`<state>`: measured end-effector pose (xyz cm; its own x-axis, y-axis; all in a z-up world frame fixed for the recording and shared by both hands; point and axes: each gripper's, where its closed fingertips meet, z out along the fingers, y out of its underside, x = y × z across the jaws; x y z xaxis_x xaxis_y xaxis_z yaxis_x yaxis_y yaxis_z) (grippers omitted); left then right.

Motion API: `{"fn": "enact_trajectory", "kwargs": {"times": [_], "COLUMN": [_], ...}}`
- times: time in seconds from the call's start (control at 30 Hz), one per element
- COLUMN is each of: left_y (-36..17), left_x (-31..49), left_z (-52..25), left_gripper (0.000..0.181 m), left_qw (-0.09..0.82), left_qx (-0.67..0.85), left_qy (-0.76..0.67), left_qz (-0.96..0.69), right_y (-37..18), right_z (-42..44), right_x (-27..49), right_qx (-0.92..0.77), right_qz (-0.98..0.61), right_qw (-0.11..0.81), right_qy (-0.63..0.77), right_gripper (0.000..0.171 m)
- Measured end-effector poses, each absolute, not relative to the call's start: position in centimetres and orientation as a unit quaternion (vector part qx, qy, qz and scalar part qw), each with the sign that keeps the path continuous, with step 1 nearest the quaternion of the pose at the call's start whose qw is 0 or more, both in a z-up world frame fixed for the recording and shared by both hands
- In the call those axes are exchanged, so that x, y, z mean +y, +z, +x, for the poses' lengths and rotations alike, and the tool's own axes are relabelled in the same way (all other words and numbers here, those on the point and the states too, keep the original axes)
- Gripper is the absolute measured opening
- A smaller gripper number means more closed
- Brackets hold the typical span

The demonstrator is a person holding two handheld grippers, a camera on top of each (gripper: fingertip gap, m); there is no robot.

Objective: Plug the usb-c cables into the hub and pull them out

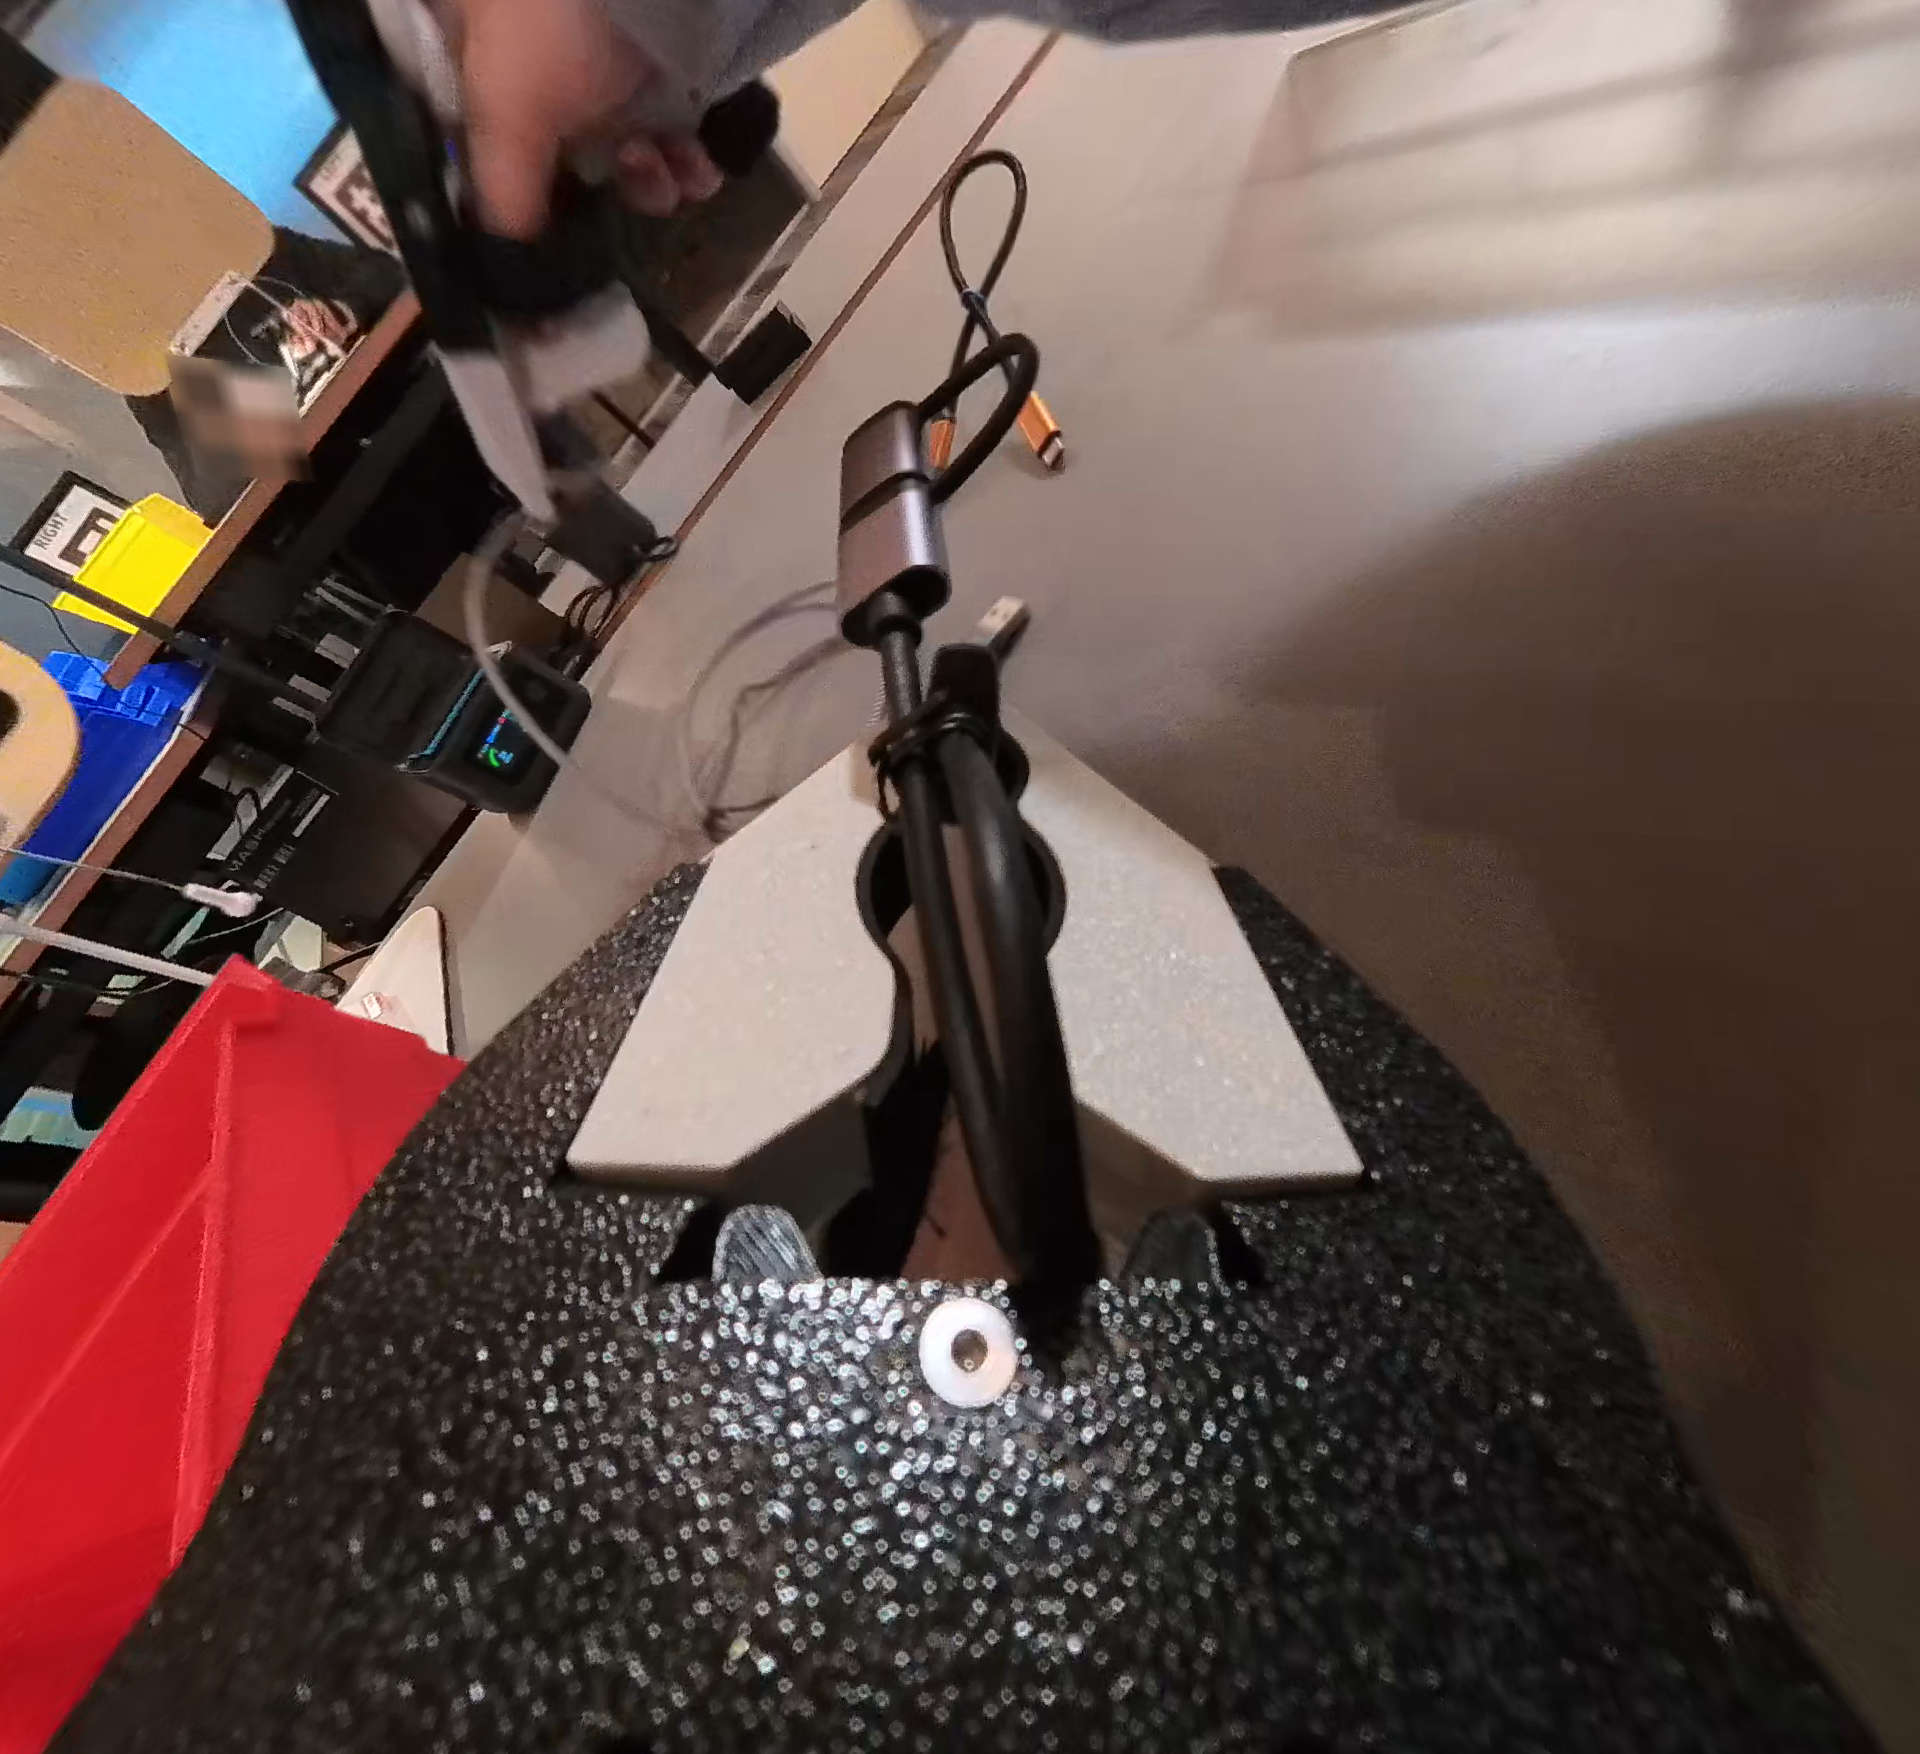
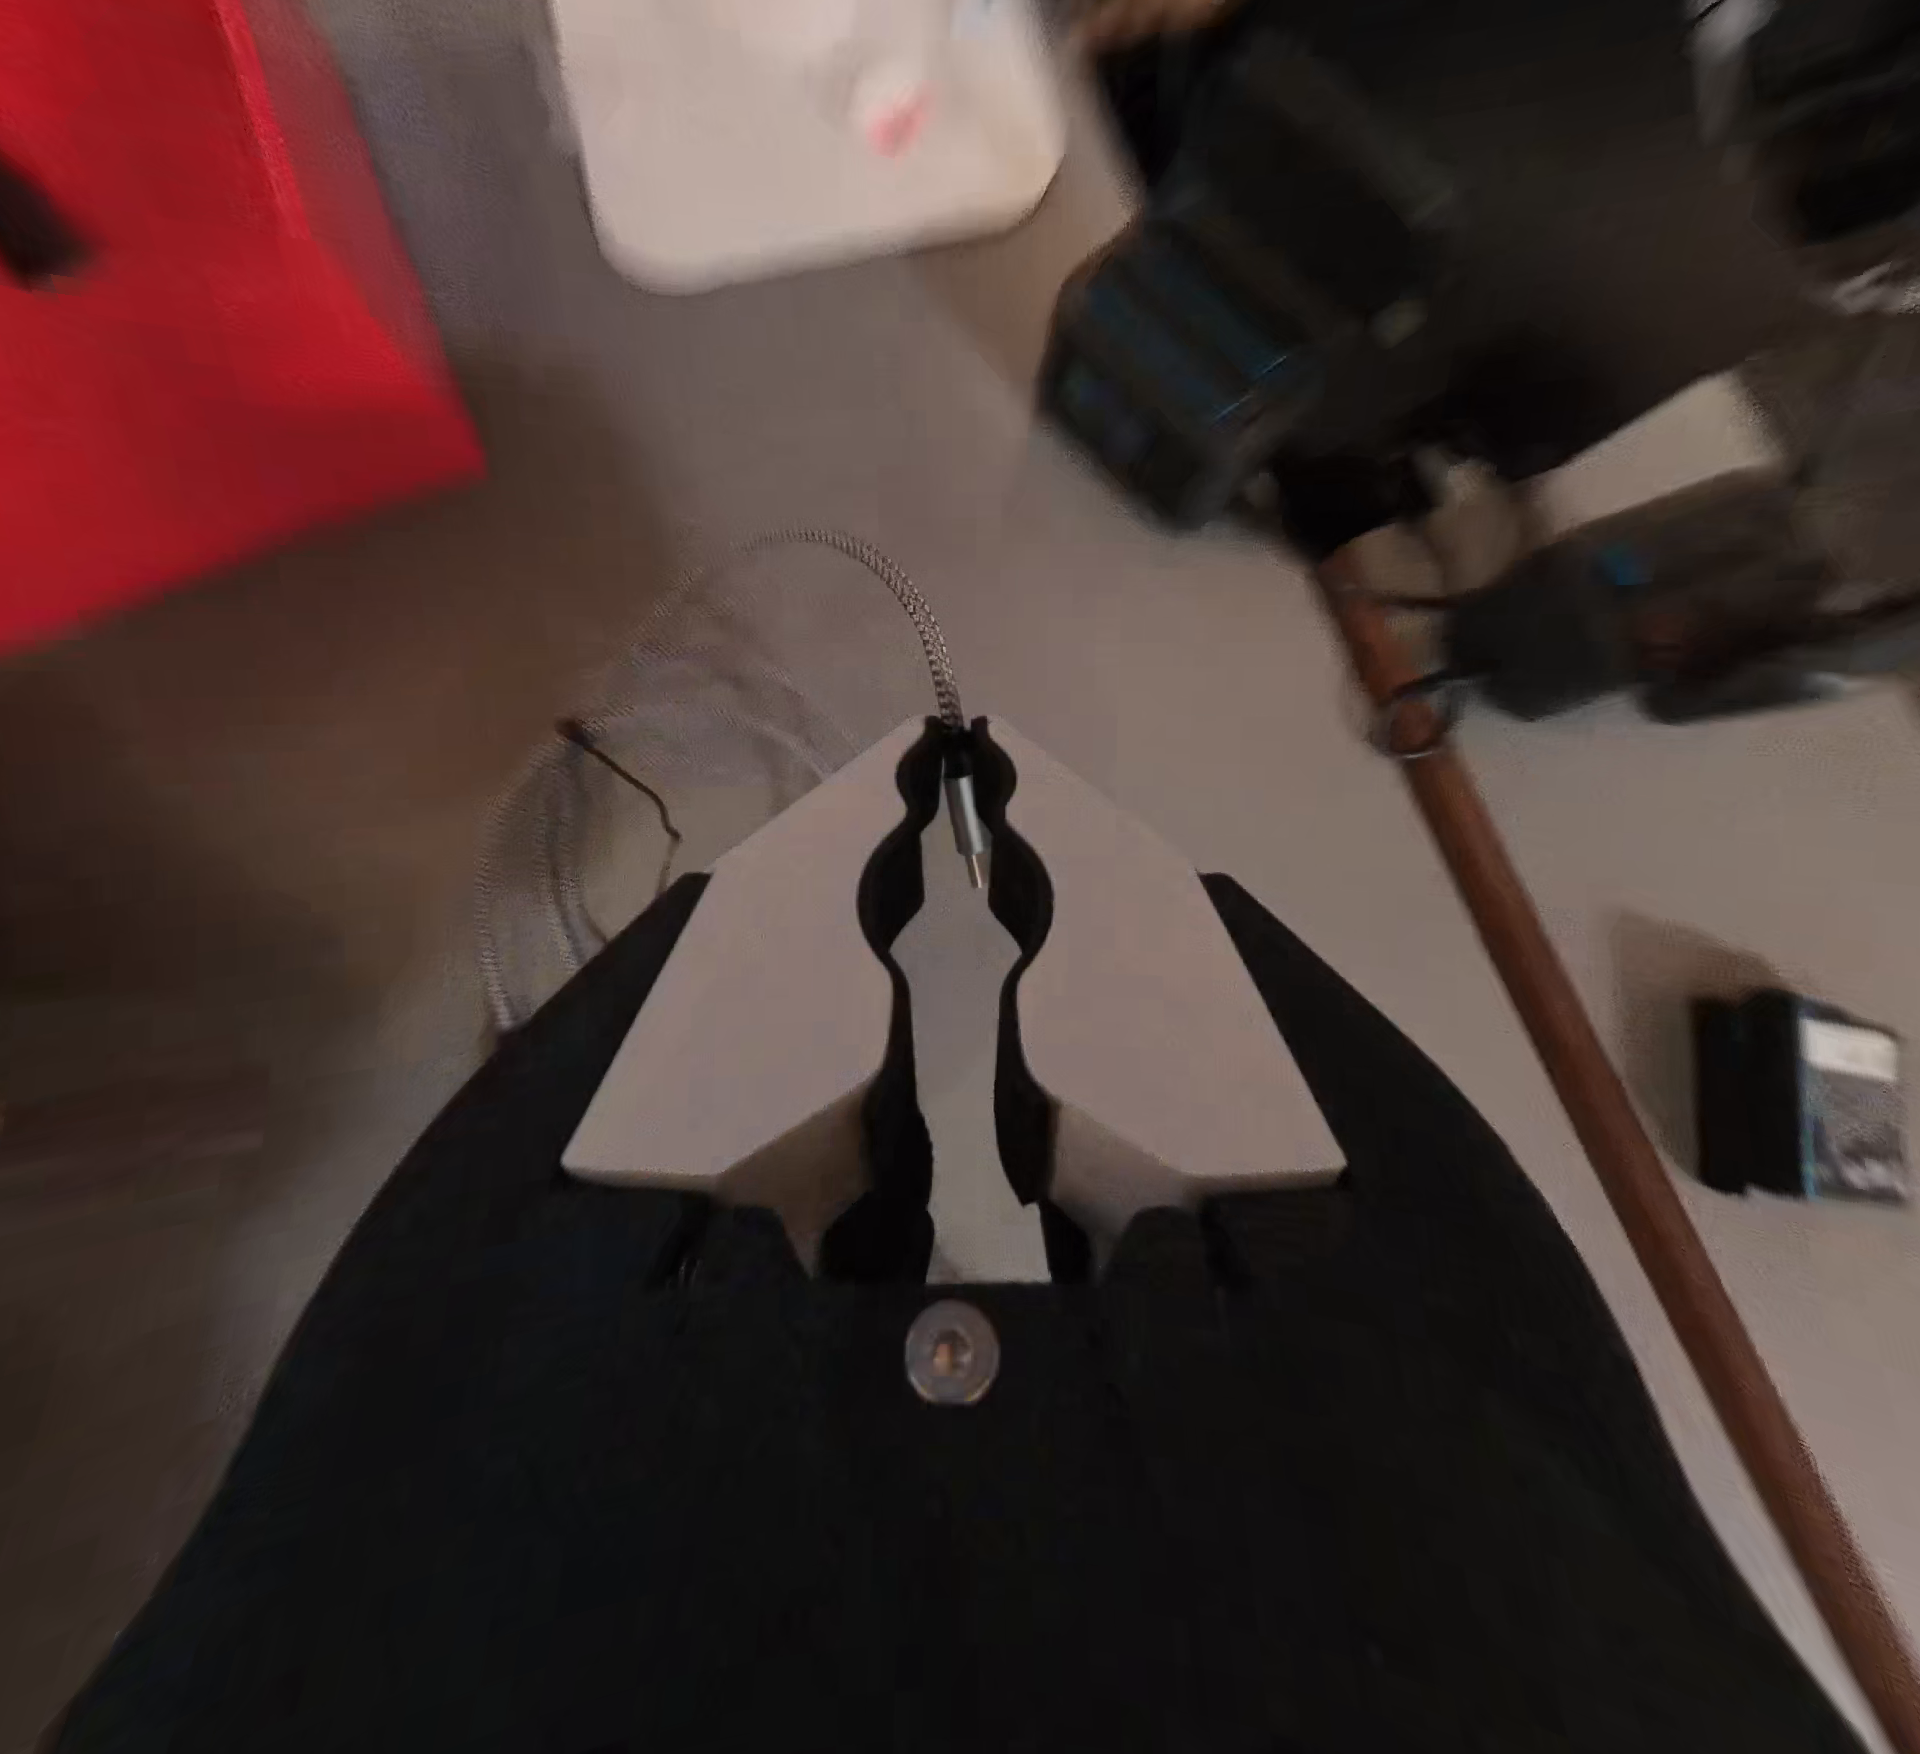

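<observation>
1. Left wrist view: left gripper (image 1: 961, 774) jaws clenched on the black rubber lead (image 1: 940, 883) of the grey metal hub (image 1: 883, 525), raised above the pale bench (image 1: 1195, 354). Orange-tipped black cable (image 1: 1013, 400) lies beyond.
2. Right wrist view: right gripper (image 2: 954, 738) jaws grasping the silver plug of a braided grey usb-c cable (image 2: 914, 608), plug tip pointing back toward the camera; red box (image 2: 187, 229) at left.

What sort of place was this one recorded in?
Probably a lab or workshop. Behind the pale table stands a shelf with yellow and blue bins, electronics and loose cables. A red box sits by the left hand-held gripper.
</observation>
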<state>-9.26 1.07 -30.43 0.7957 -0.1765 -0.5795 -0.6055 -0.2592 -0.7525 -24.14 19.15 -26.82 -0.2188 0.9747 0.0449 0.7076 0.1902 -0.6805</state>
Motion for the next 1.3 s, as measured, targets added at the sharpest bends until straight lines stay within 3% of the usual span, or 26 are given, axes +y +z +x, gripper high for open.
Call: {"fn": "enact_trajectory", "kwargs": {"times": [0.13,0.23,0.6,0.87,0.93,1.1,1.3], "left_y": [-30.2,-30.2,-30.3,-30.5,-30.5,-30.1,-29.9], "left_x": [1.1,1.1,1.1,1.6,1.7,1.5,1.4], "left_z": [-9.5,-9.7,-10.9,-11.1,-11.2,-11.9,-12.8], "left_gripper": [0.006,0.006,0.007,0.007,0.007,0.006,0.007], "left_qw": [0.561,0.564,0.569,0.570,0.571,0.577,0.584], "left_qx": [0.245,0.239,0.200,0.196,0.198,0.200,0.186], "left_qy": [0.190,0.183,0.163,0.150,0.148,0.156,0.157], "left_qz": [-0.768,-0.769,-0.781,-0.784,-0.783,-0.776,-0.775], "right_y": [-17.3,-14.2,-22.3,-30.7,-31.4,-29.6,-30.0], "right_z": [-20.6,-15.8,-5.9,-3.3,-2.5,-0.8,-1.6], "right_x": [22.0,21.6,10.3,2.1,0.7,0.8,0.6], "right_qx": [-0.553,-0.458,-0.401,-0.540,-0.581,-0.729,-0.897], "right_qz": [-0.596,-0.613,-0.678,-0.671,-0.661,-0.574,-0.336], "right_qw": [0.417,0.441,0.334,0.196,0.158,0.185,0.208], "right_qy": [0.408,0.469,0.517,0.469,0.447,0.325,0.197], "right_gripper": [0.003,0.003,0.003,0.004,0.022,0.029,0.032]}}
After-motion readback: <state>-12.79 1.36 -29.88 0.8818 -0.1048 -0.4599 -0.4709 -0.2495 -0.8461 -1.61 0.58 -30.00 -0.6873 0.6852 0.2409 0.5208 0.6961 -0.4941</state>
